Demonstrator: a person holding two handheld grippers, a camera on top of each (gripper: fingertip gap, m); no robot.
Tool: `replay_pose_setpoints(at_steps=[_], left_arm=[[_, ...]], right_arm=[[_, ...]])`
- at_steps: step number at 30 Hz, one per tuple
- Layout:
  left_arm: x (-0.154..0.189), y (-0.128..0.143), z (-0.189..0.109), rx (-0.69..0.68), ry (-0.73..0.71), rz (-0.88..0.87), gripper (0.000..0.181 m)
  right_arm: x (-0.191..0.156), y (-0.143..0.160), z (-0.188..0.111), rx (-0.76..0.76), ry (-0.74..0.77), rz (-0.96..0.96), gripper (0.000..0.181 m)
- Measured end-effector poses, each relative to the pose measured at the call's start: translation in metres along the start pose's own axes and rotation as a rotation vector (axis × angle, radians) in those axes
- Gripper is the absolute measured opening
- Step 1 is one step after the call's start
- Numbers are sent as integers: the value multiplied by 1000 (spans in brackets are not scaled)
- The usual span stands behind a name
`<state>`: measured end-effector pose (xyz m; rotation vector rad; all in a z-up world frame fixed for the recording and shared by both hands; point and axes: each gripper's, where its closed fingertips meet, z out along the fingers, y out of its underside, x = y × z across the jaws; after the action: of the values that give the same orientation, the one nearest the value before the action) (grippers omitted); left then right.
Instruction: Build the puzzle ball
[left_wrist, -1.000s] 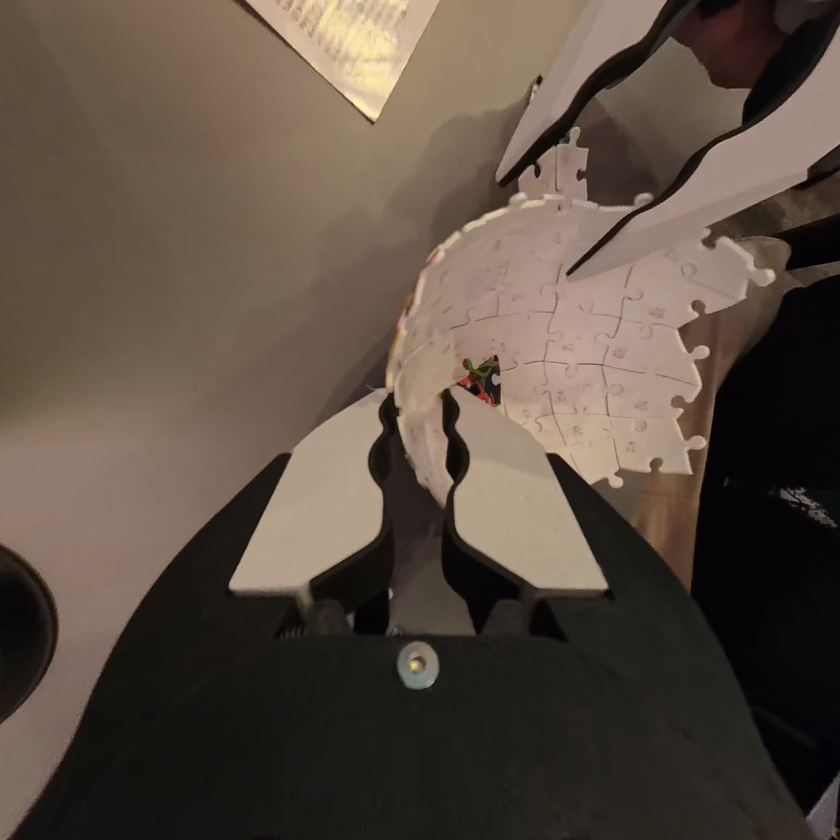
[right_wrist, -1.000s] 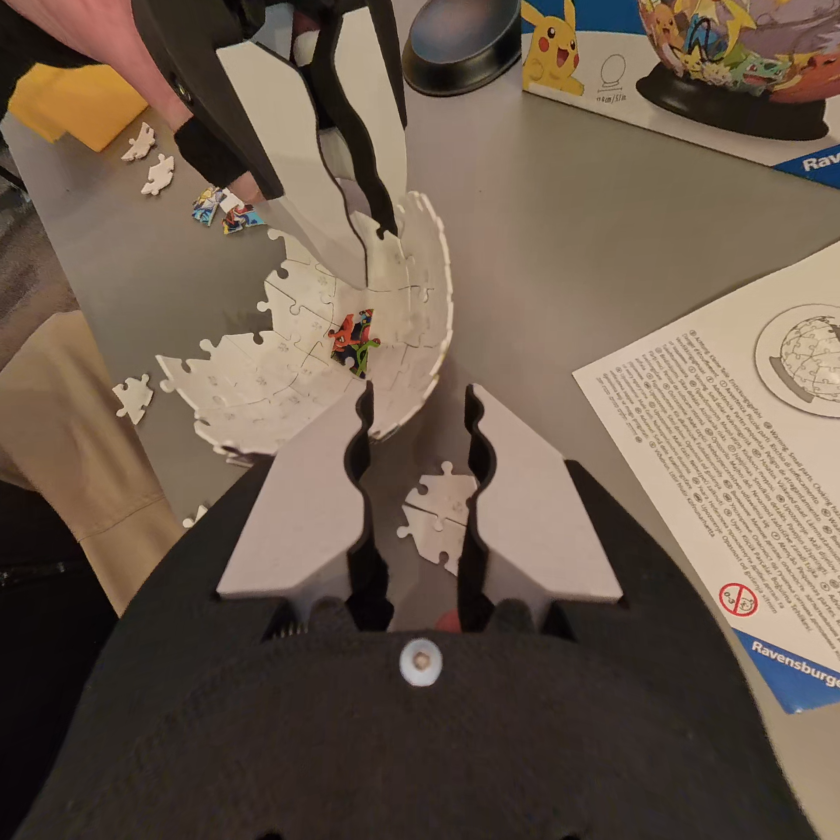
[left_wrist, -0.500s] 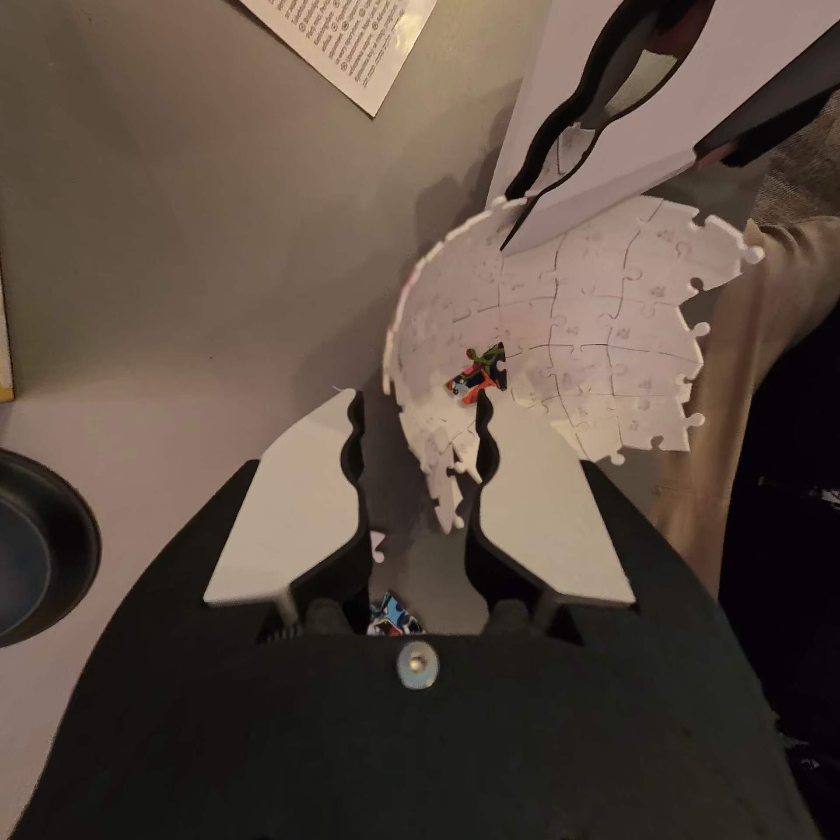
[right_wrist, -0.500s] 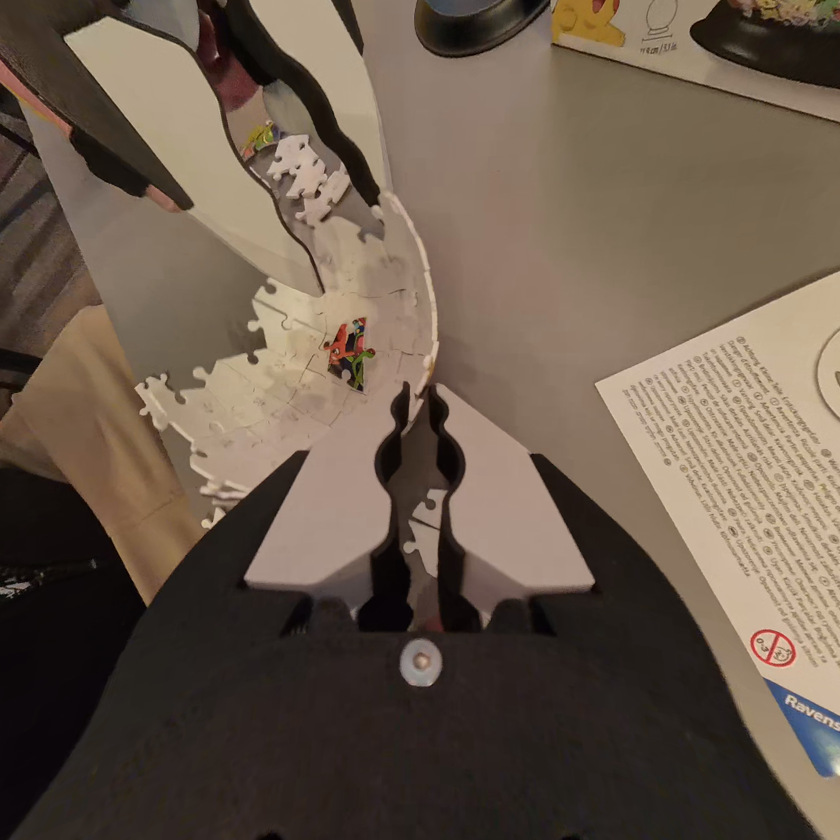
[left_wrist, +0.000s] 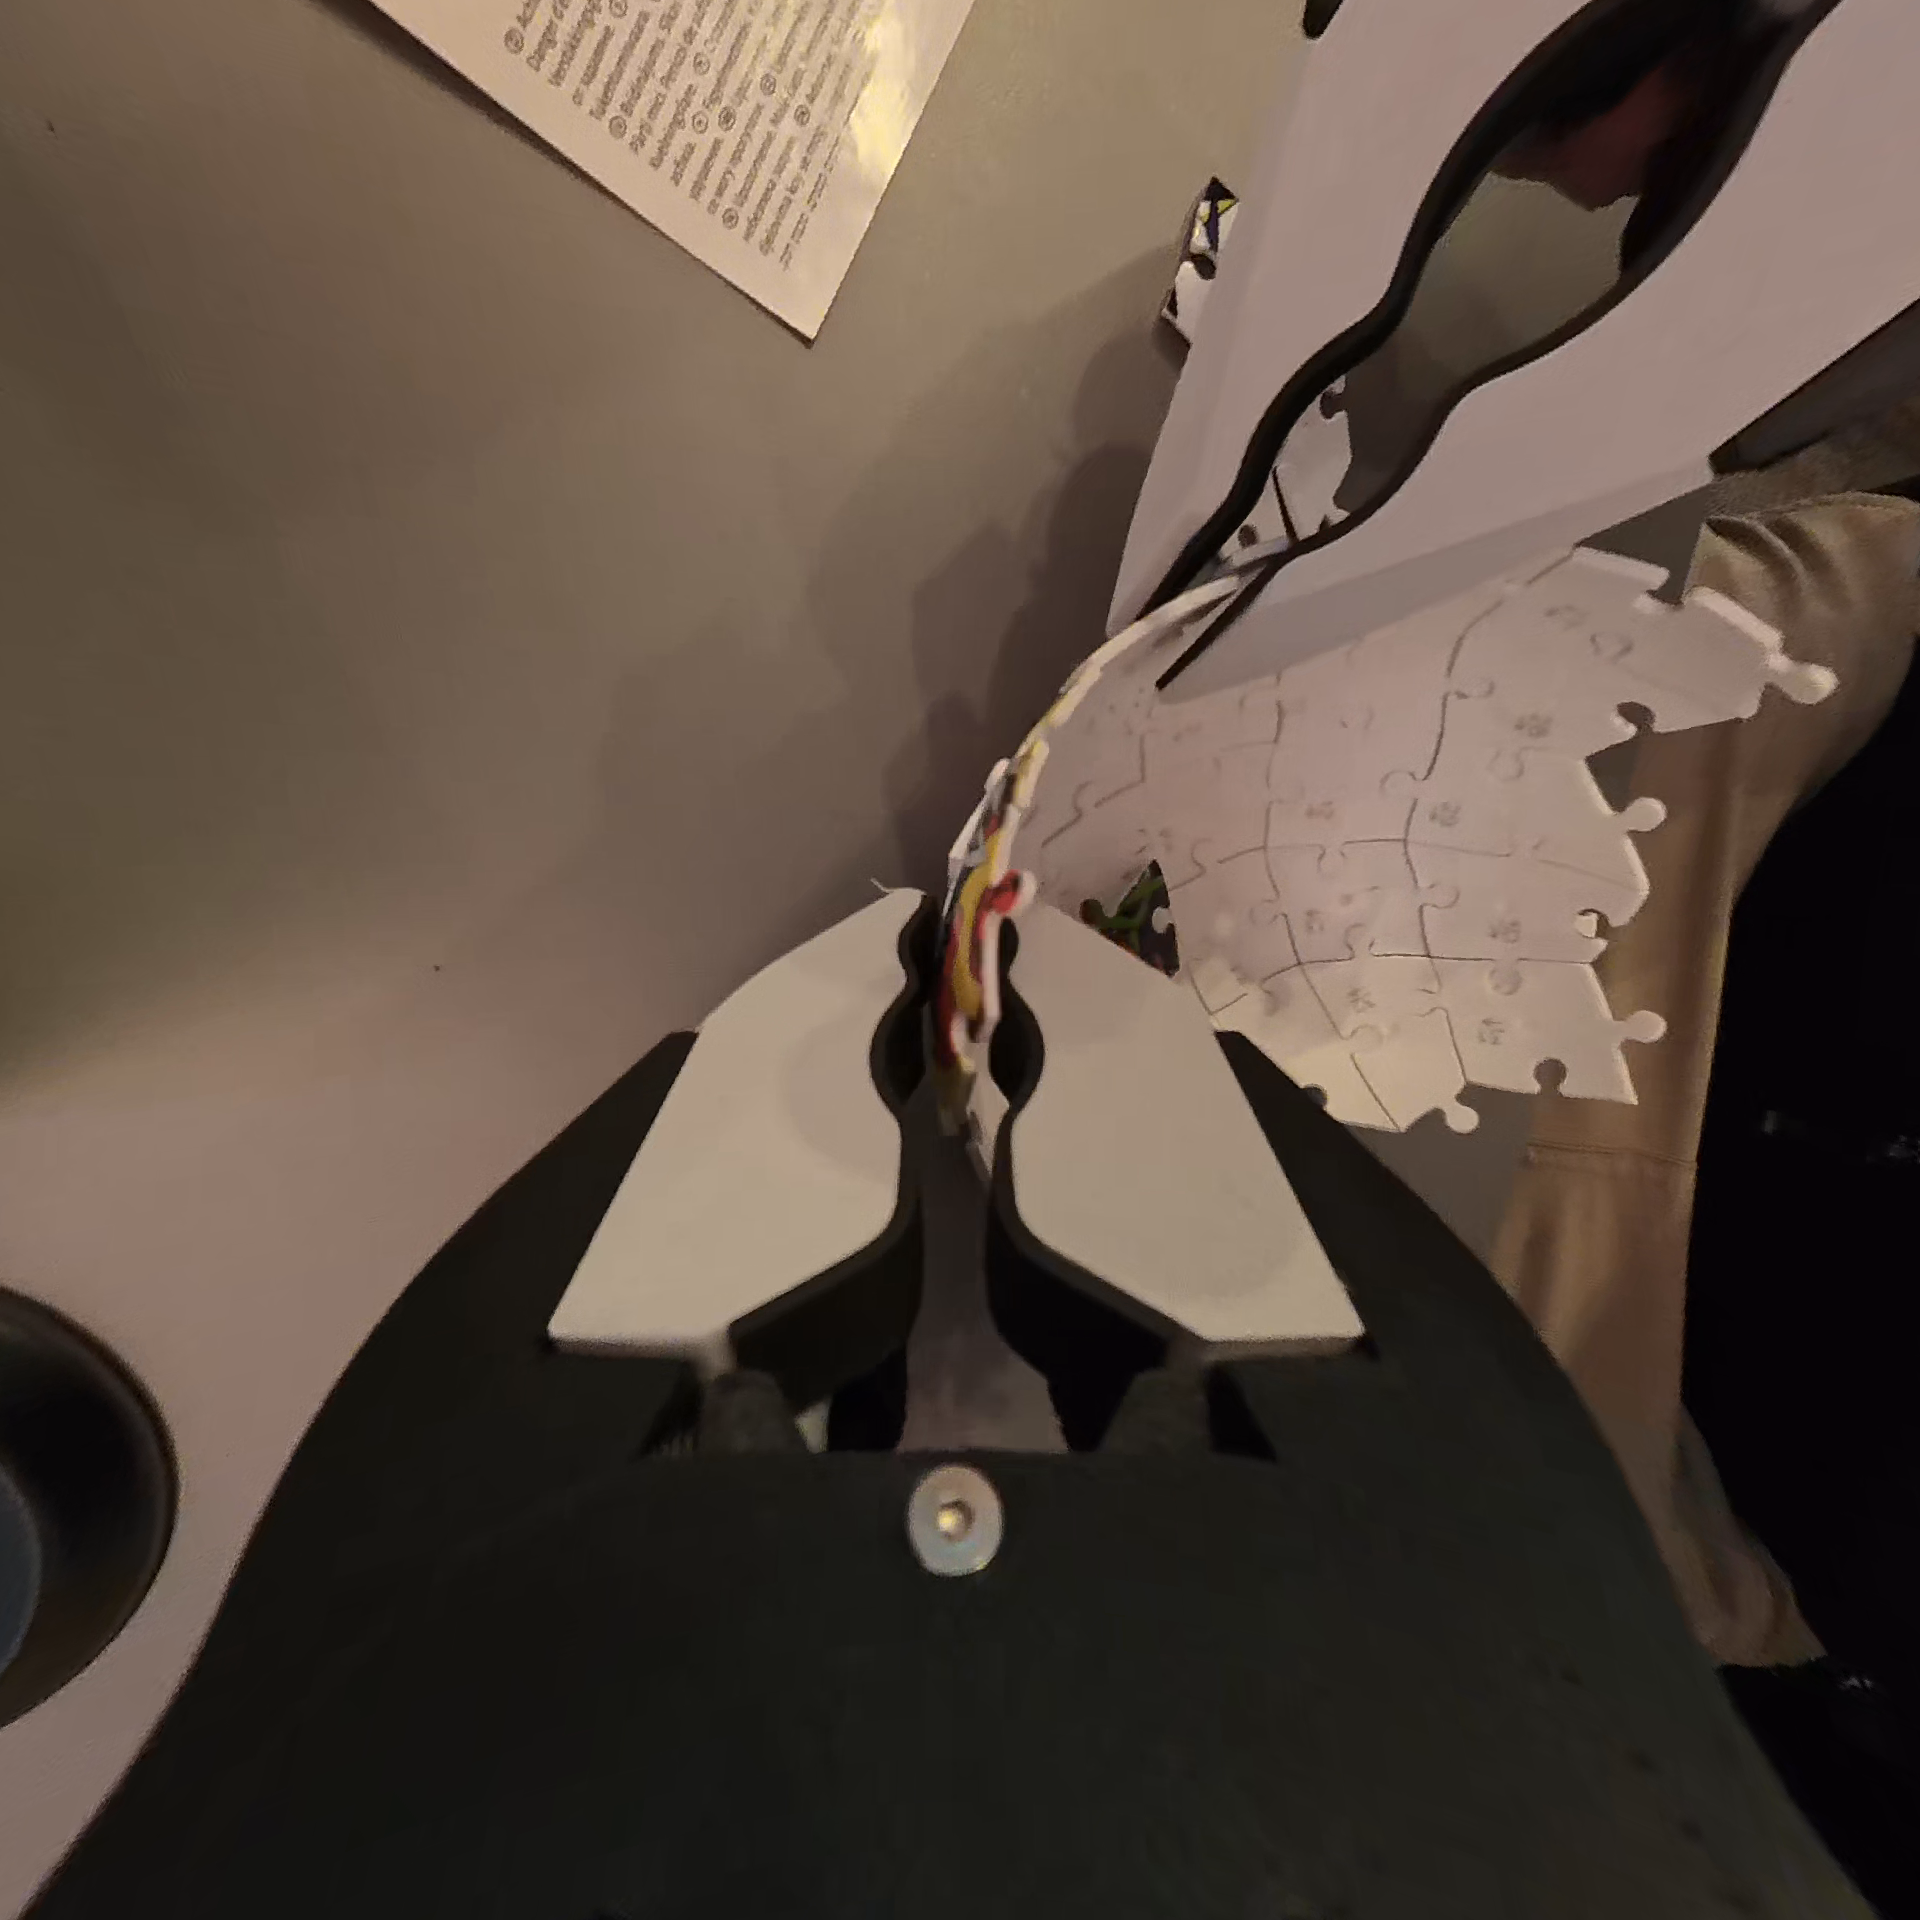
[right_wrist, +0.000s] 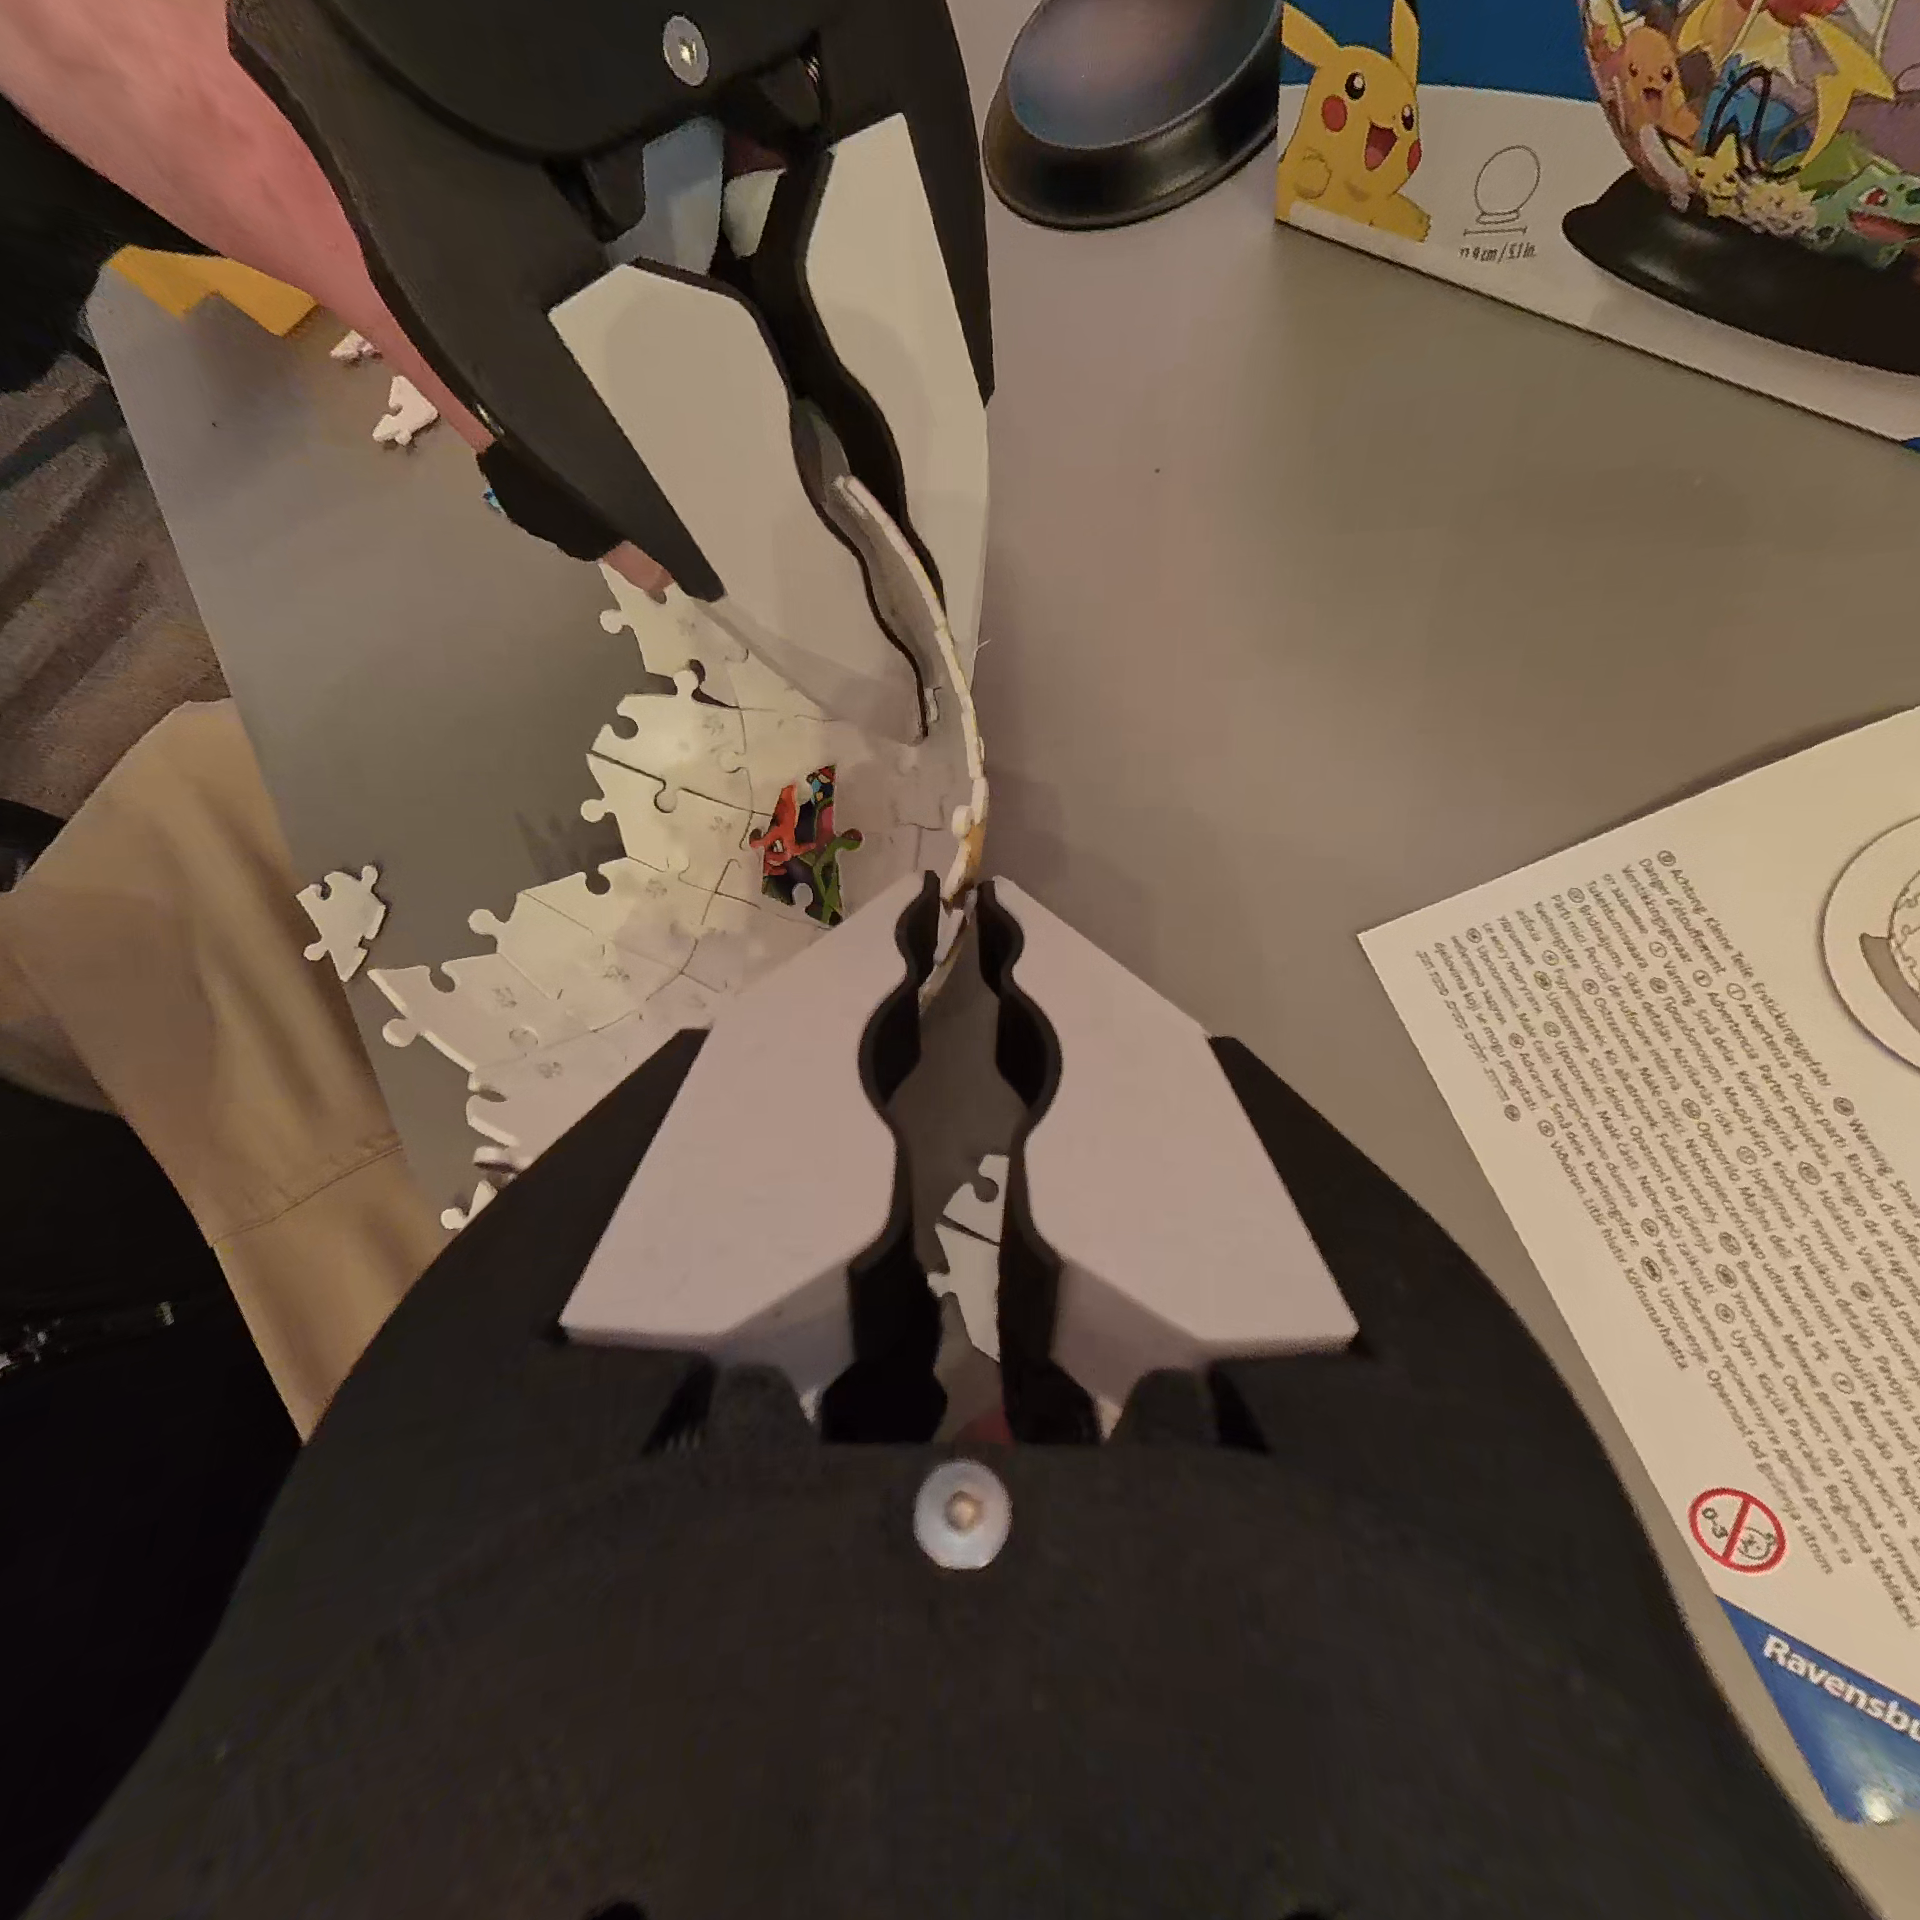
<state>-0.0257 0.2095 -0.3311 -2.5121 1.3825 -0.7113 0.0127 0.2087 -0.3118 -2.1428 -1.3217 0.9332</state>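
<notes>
Shut within the last half second: the left gripper (left_wrist: 971, 920), earlier spread wide astride the rim, now pinched down with a coloured, edge-on strip of the puzzle shell (left_wrist: 1403, 831) gripped between its tips. Tightened too over the same span: the right gripper (right_wrist: 956, 894), then narrowed around the rim with a sliver of daylight, now closed to a slit on the rim's near end.

So, held at two points of one curved edge, and judged a regrip finished rather than a piece going in.

From left to right in the right wrist view:
- By the table's (right_wrist: 1351, 520) left edge, a few loose white pieces (right_wrist: 343, 920).
- Next, the shell itself at that same edge, white inside up, ragged side reaching past it over a beige trouser leg (right_wrist: 156, 987). Resting or lifted clear cannot be told.
- Near the bowl's middle, one gap (right_wrist: 805, 842) showing colour through. Probably the next slot to fill.
- Under the right claw, a couple of joined spare pieces (right_wrist: 977, 1226).
- Along the far edge, a black stand (right_wrist: 1132, 114), then the picture box (right_wrist: 1558, 156).
- At the right edge, the instruction sheet (right_wrist: 1662, 1143).

Roughly half a sphere done. To fetch a piece, one claw must let go first.
</notes>
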Motion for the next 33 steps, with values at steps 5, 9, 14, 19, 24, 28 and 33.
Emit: replay_pose_setpoints(at_steps=[5, 9, 14, 19, 24, 28, 33], left_arm=[[0, 0, -4, 18, -9, 15, 4], [2, -2, -11, 61, -42, 26, 4], [-6, -4, -35, 151, -241, 78, 4], [-20, -16, -77, 351, -547, 128, 4], [-30, -26, -129, 553, -879, 203, 4], [-29, -35, -174, 685, -1164, 291, 4], [-19, -48, -199, 759, -1363, 382, 4]], right_arm=[[-1, -2, -1, 12, 3, -16, 5], [-2, -10, -4, 47, 12, -20, 10], [-1, -36, -28, 199, 15, -8, 24], [11, -54, -60, 353, 86, 11, 22], [23, -50, -73, 404, 136, 62, 21], [26, -50, -76, 421, 155, 74, 19], [23, -51, -74, 424, 169, 57, 19]])
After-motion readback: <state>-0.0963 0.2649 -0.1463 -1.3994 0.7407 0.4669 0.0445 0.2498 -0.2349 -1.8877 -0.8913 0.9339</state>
